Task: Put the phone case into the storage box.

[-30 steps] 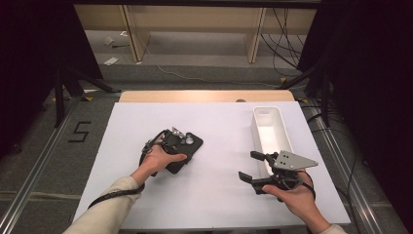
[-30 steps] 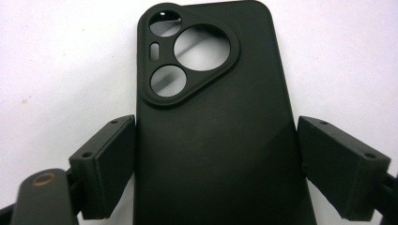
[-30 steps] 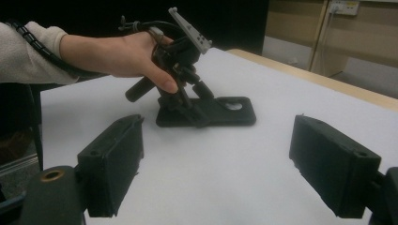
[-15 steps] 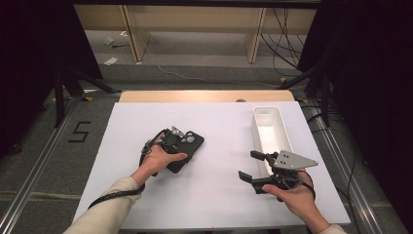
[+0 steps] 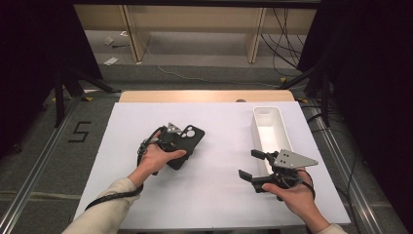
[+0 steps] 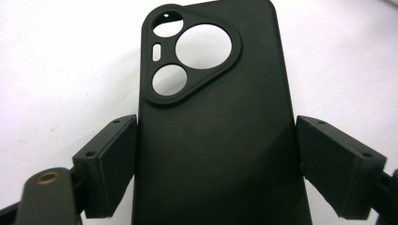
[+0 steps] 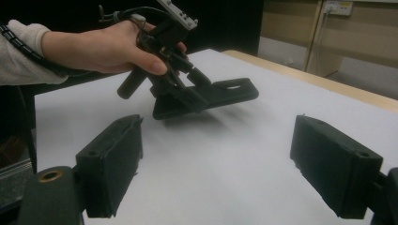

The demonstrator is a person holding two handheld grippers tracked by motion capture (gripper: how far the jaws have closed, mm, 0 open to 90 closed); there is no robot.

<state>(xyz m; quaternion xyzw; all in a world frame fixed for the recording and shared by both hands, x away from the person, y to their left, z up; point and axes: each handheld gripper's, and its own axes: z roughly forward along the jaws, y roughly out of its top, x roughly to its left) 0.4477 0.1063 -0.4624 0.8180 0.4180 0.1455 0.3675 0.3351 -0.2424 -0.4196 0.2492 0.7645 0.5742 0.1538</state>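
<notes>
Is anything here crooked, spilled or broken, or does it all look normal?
Nothing looks broken or spilled. The one odd sight is the black soft phone case with round camera cut-outs: it sits clamped between the left gripper's jaws, lifted off the white table at a tilt. The white oblong plastic bin stands straight, with nothing visible inside.

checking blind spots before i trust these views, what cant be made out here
- Black rubbery phone case: its lower end is cut off by the bottom edge of the left gripper view.
- Long white plastic bin: in the high view the right gripper and its grey plate cover the near end.
- Left gripper: in the high view the hand hides its jaws.
</notes>
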